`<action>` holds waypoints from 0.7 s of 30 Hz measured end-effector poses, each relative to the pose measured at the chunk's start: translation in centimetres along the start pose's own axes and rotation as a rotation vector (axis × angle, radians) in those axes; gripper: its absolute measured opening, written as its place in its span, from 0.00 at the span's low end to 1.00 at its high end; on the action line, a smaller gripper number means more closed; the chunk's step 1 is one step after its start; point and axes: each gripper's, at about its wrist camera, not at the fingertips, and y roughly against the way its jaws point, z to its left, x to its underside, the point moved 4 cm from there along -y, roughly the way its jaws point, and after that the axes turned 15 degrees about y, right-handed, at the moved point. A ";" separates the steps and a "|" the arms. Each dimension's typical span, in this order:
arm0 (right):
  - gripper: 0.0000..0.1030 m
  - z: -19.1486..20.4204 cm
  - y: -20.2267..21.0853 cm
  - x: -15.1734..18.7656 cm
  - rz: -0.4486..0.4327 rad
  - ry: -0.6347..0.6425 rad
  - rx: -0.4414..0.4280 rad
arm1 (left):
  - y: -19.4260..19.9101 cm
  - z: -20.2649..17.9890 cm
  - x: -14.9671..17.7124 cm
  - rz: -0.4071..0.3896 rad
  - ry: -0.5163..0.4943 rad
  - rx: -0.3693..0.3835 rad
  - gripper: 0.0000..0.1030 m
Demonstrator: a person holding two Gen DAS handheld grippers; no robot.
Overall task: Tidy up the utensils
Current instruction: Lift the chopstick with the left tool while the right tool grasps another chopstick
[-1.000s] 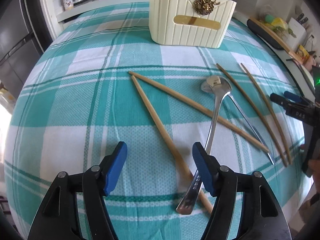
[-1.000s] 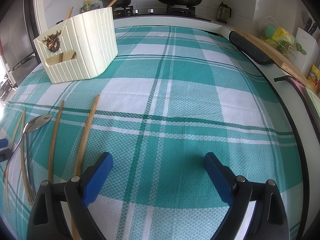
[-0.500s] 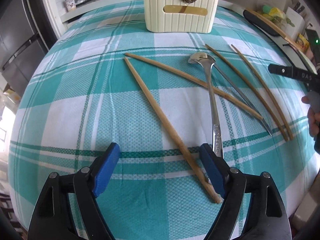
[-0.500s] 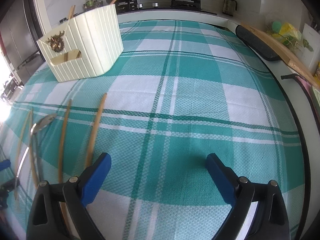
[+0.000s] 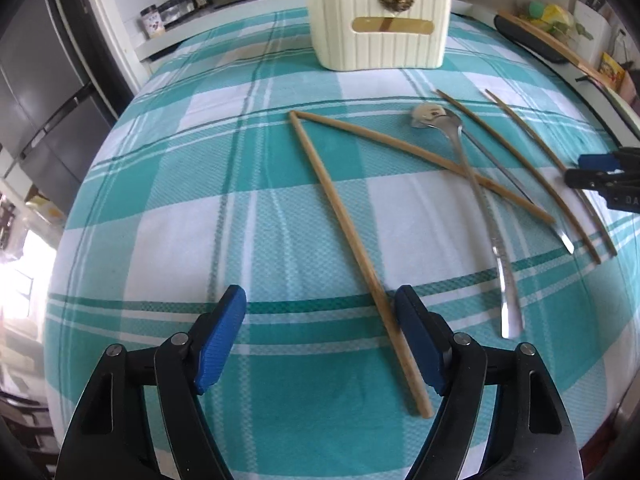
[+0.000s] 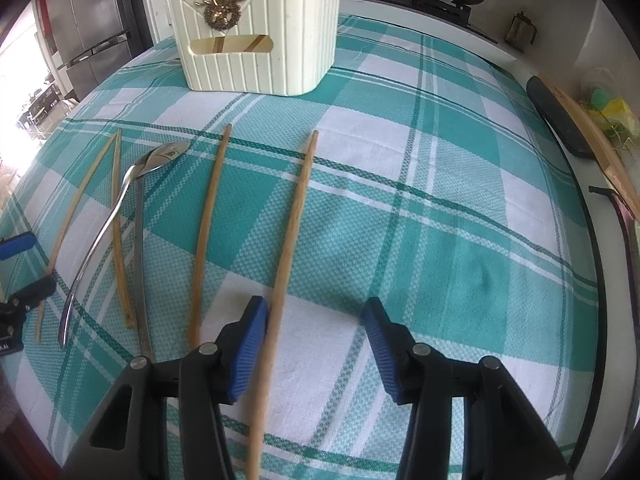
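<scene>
A bench covered with a green and white checked cloth (image 5: pixel 168 216) holds a cream holder (image 5: pixel 380 20) at its far side, with chopsticks (image 5: pixel 344 236) and a spoon (image 5: pixel 476 200) lying loose in front. The left tool (image 5: pixel 320 340) is spread and closing, one chopstick's near end between its pads. The right tool (image 6: pixel 316 352) is closing too, around another chopstick (image 6: pixel 288 248), not yet squeezing it.
</scene>
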 end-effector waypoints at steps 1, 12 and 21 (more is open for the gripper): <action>0.49 -0.1 0.1 0.2 0.010 0.004 -0.005 | -0.3 0.7 -0.4 0.015 0.016 0.012 0.77; 0.56 -1.0 -1.9 -2.5 0.100 0.059 -0.110 | -4.2 0.2 -6.3 0.138 -0.029 0.061 0.74; 0.30 -1.2 -5.2 -10.2 0.044 0.047 -0.095 | -6.4 -0.5 -10.8 0.184 0.020 0.070 0.08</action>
